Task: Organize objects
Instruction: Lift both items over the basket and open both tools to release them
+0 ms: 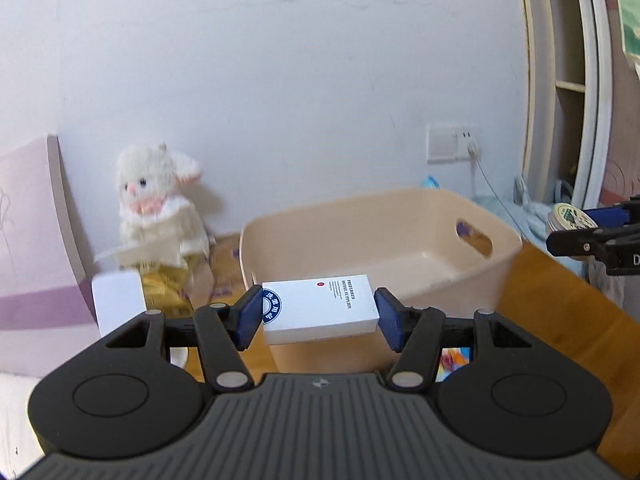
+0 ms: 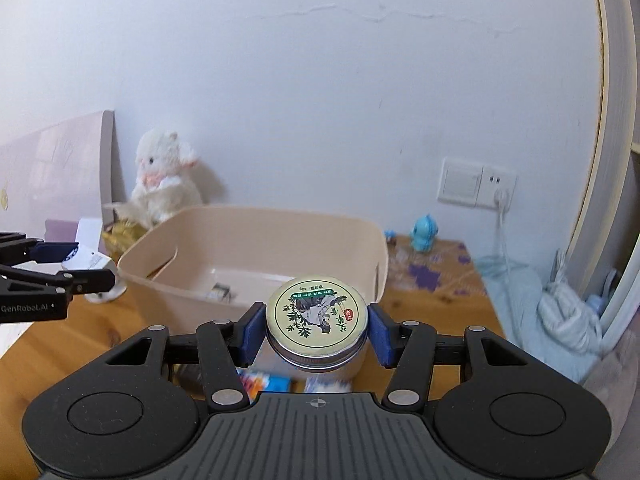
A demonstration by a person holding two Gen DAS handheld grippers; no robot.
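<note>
Left wrist view: the left gripper (image 1: 318,314) clamps a white box (image 1: 320,310) at lower centre, before the bin (image 1: 500,240). Right gripper (image 2: 316,328) clamps a tin (image 2: 316,322); bin contents are blurred.

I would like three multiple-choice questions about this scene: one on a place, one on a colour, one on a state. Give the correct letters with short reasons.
1. Where is the white plush toy?
A. inside the beige bin
B. against the wall, behind the bin
C. in a gripper

2. What colour are the gripper pads?
A. blue
B. red
C. yellow

3. What does the right gripper hold?
A. nothing
B. a white box
C. a round tin

Answers:
1 B: it sits by the wall beyond the beige bin.
2 A: both pads are blue.
3 C: the round tin is clamped; the white box is in the left gripper.
</note>
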